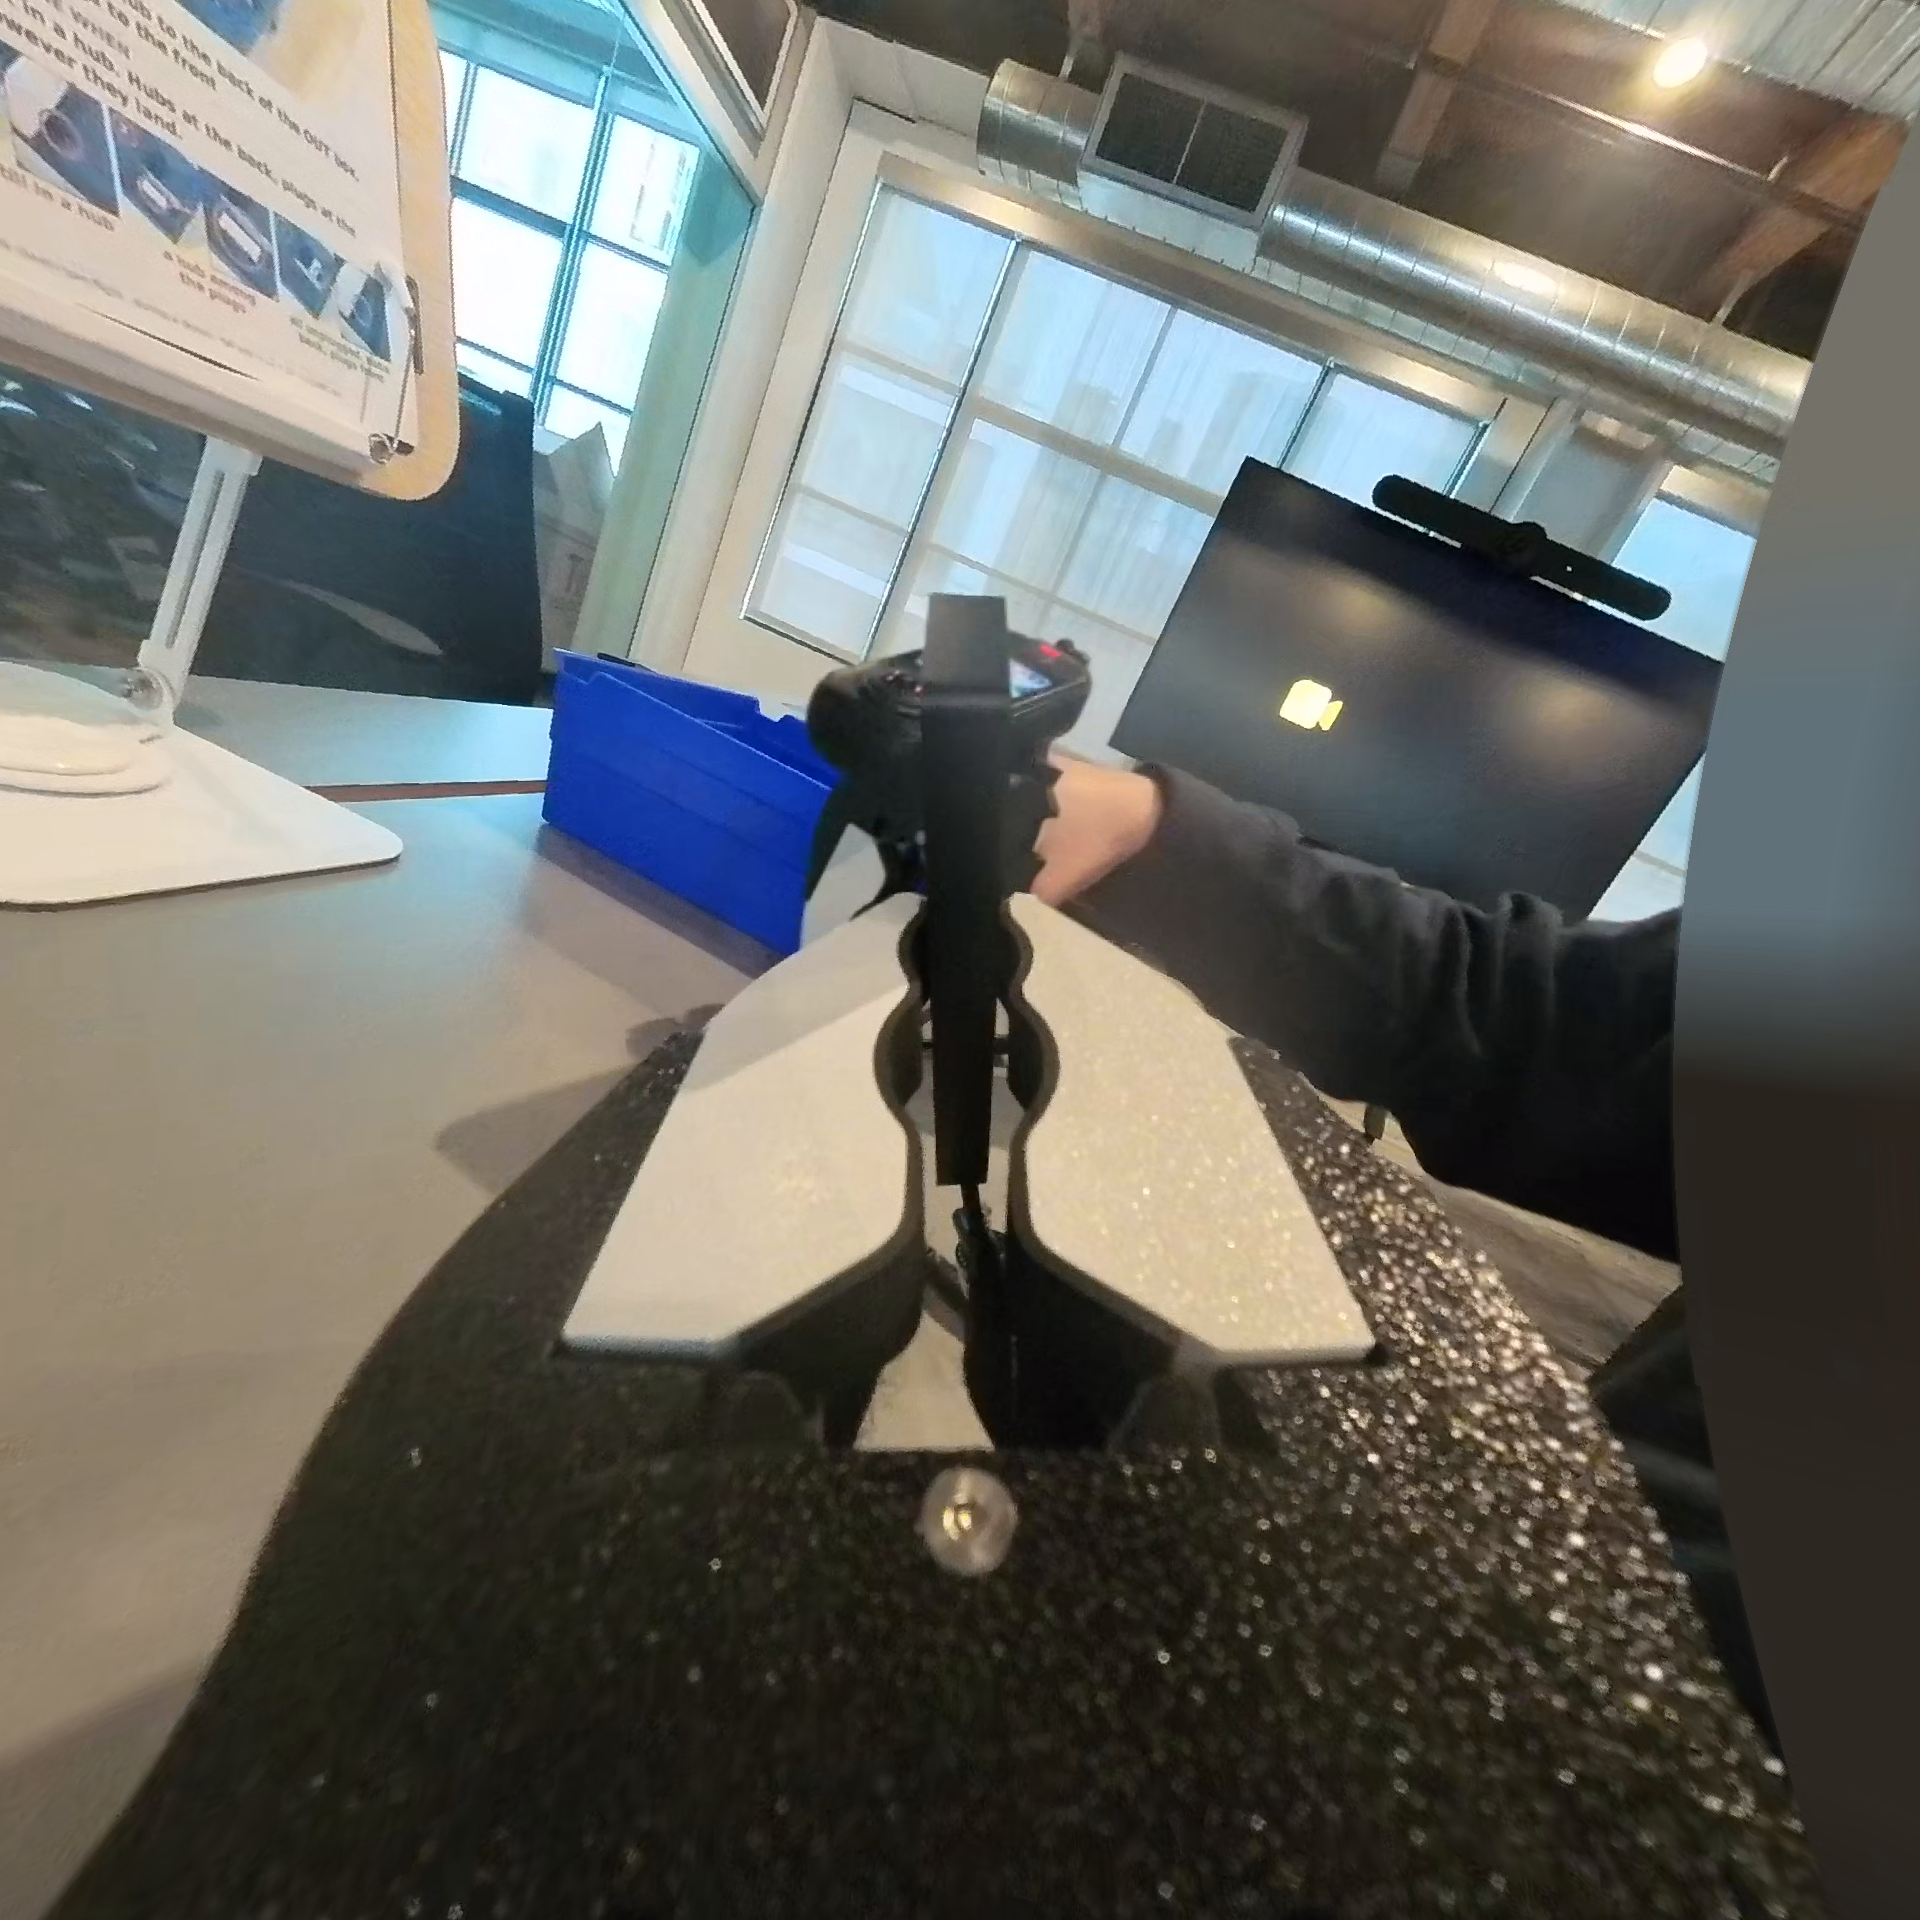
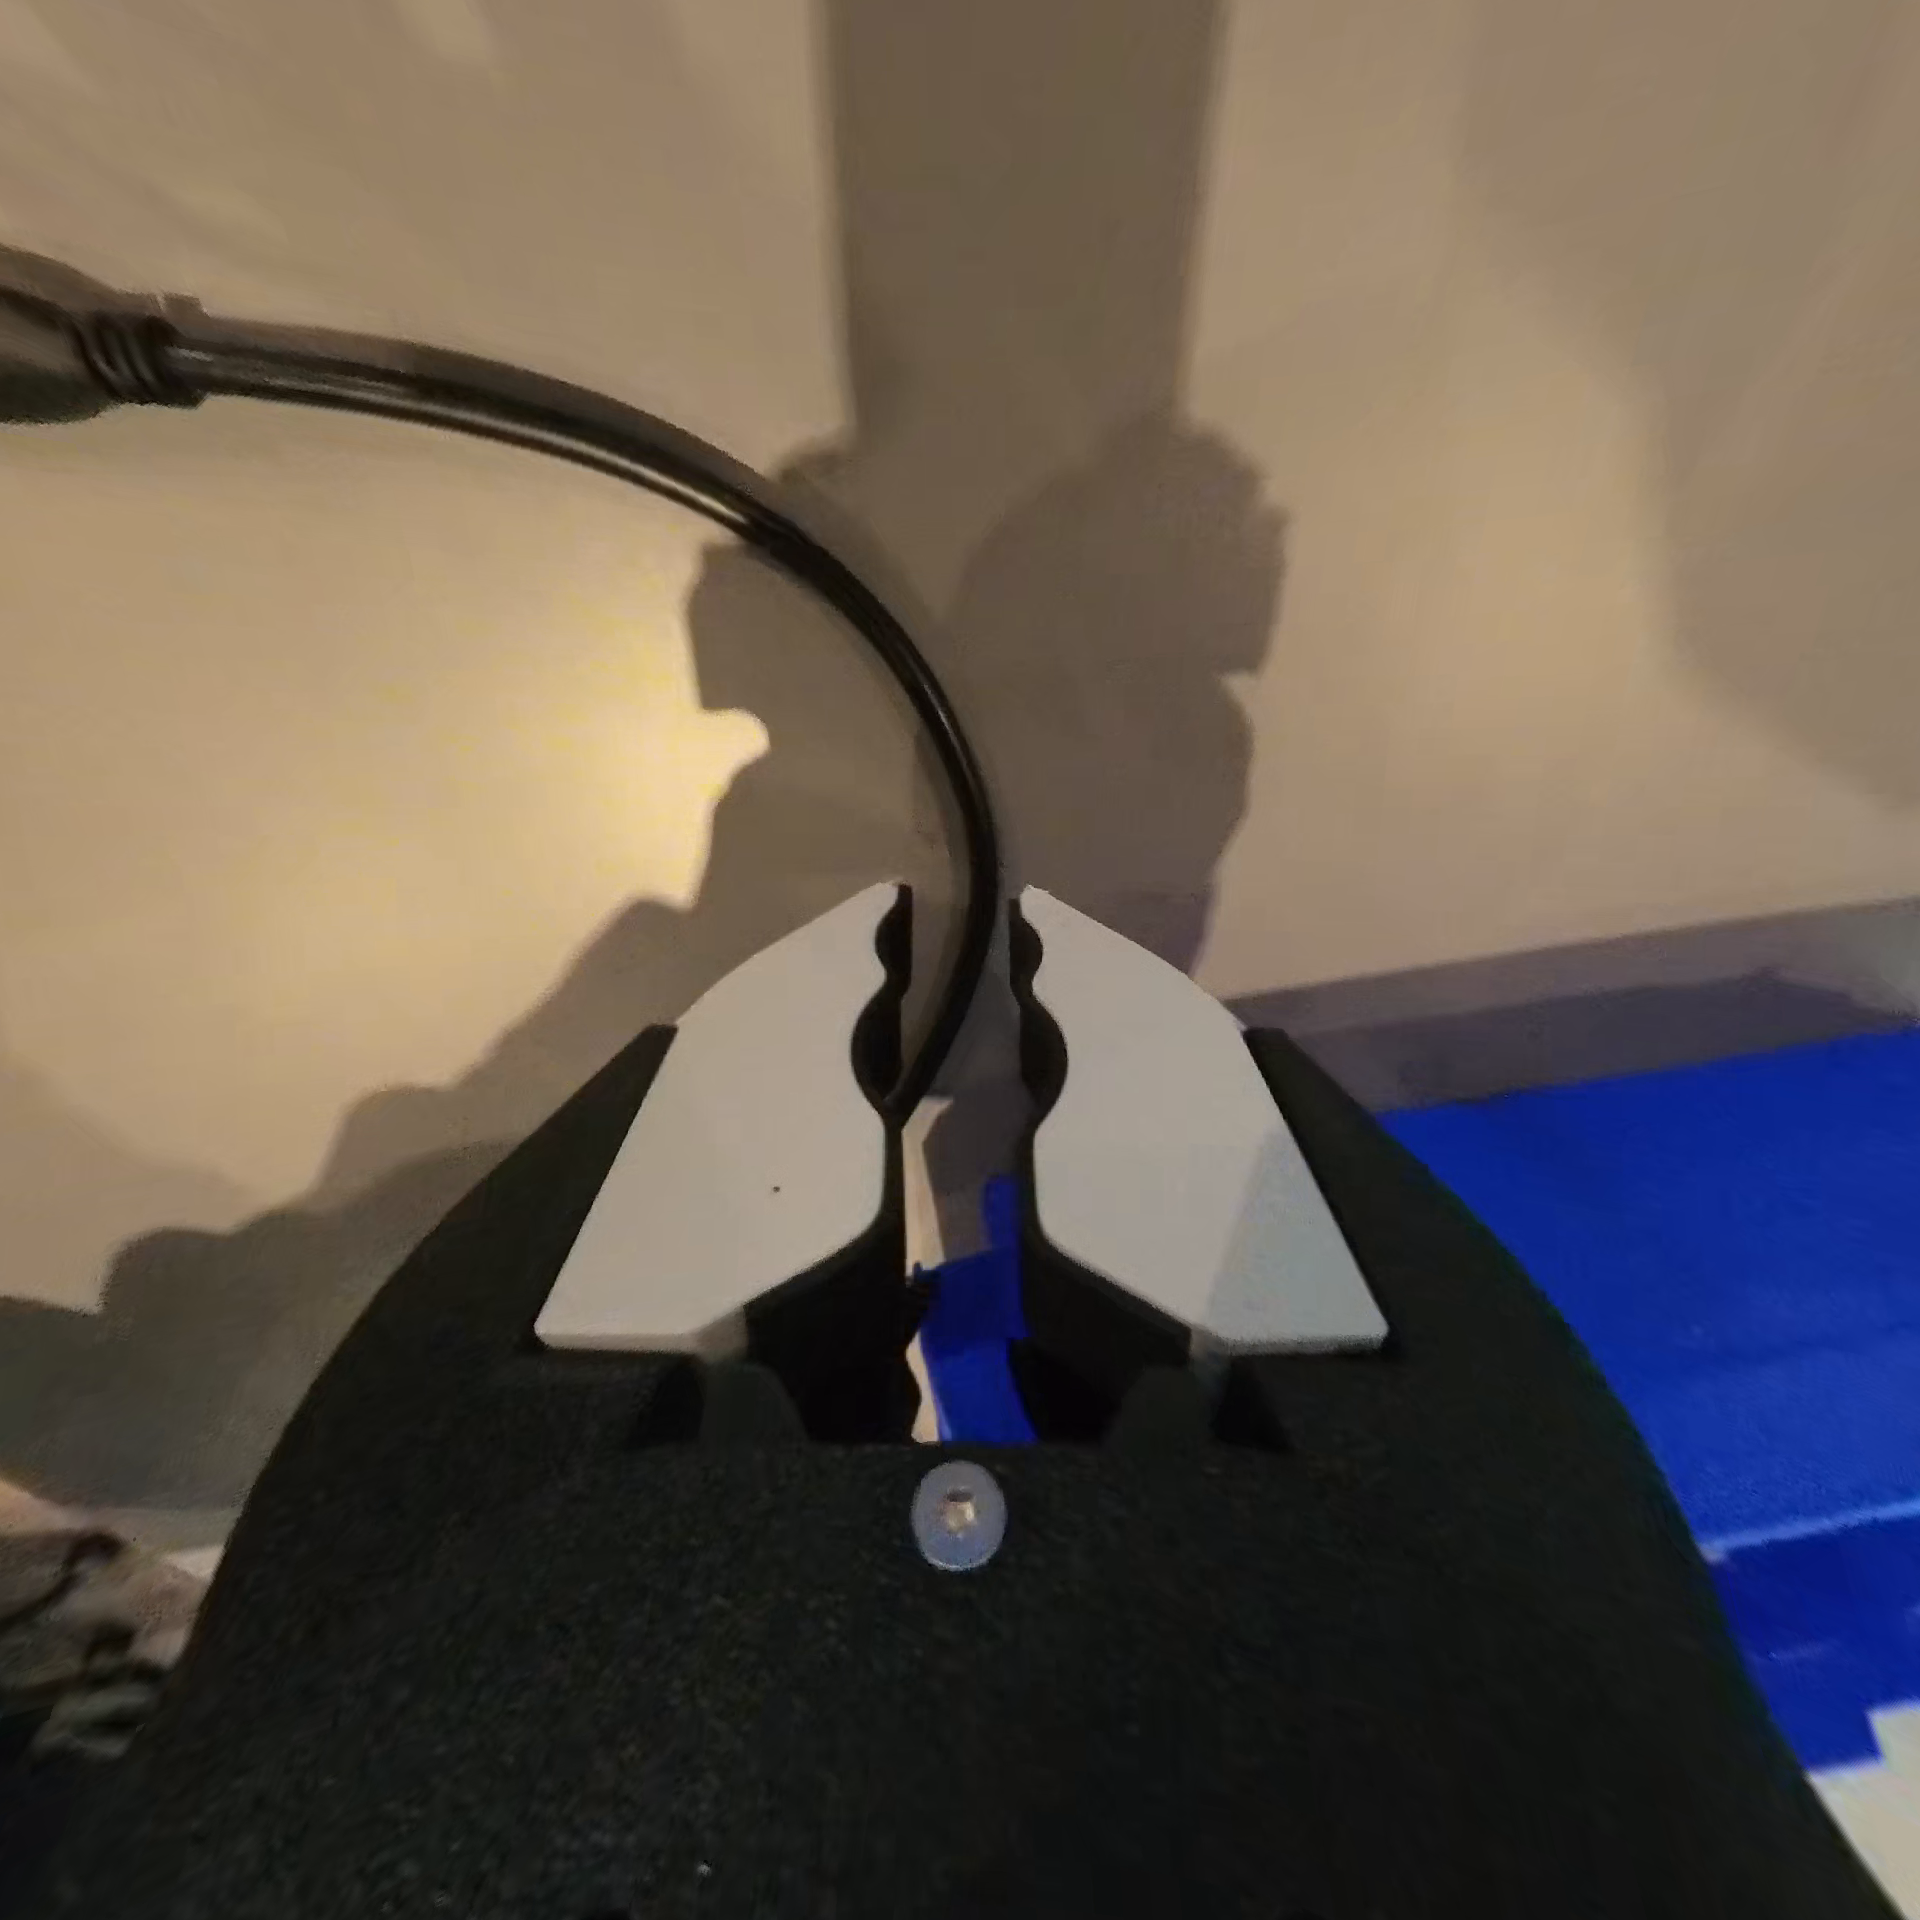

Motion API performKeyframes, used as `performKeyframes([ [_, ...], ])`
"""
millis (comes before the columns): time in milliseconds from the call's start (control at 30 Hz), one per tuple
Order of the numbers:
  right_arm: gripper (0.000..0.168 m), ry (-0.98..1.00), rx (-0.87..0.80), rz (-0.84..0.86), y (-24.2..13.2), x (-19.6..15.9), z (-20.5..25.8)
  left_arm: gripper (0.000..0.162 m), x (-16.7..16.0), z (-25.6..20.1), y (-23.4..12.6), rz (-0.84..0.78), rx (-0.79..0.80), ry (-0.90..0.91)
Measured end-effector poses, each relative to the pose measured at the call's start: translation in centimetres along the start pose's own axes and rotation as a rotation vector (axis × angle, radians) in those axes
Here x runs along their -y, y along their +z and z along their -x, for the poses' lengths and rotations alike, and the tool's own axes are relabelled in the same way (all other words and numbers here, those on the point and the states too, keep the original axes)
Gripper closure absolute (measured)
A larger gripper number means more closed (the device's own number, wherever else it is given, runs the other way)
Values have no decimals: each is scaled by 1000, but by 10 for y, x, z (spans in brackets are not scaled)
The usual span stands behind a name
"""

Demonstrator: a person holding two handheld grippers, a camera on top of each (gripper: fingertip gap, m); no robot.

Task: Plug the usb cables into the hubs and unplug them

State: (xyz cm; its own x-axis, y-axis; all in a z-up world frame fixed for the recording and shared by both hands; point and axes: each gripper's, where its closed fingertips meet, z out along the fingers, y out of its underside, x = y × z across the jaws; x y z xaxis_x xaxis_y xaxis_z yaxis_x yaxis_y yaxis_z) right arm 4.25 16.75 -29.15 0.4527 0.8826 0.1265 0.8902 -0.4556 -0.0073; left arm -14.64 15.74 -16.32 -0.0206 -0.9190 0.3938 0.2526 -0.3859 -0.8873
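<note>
Tall windows and a dark screen (image 1: 1413,686) stand behind a grey table (image 1: 260,1039) with a blue bin (image 1: 675,821). At the near edge, the left gripper (image 1: 964,925) clamps a slim black hub (image 1: 966,883), held upright. Above the bin's corner, the right gripper (image 2: 961,904) pinches a black cable (image 2: 727,488), which arches up and left toward a plug (image 2: 42,364).

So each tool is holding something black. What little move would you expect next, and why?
Probably bringing the two together. The left hand-held gripper is clamped on a slim black hub held upright, while the right hand-held gripper pinches a cable whose far end curves off left, joined to nothing visible.
</note>
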Motion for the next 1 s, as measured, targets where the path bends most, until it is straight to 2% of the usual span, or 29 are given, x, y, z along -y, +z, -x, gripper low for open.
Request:
performKeyframes([
  [233,148,-29,100,89,12,4,-1,151,1,-1,0,1,-2,4],
  [400,154,-24,143,94,16,8,0,151,2,-1,-1,-5,-4,3],
  [433,162,-28,148,92,16,8,0,151,2,-1,-1,-5,-4,3],
  [600,163,-46,124,35,11,12,4,151,3,0,-2,-5,0,6],
  [800,163,-23,43,-217,-49,21,10,151,8,0,-5,-28,3,9],
  [1000,163,13,-96,-470,-141,7,6,151,8,0,-5,-32,0,1],
])
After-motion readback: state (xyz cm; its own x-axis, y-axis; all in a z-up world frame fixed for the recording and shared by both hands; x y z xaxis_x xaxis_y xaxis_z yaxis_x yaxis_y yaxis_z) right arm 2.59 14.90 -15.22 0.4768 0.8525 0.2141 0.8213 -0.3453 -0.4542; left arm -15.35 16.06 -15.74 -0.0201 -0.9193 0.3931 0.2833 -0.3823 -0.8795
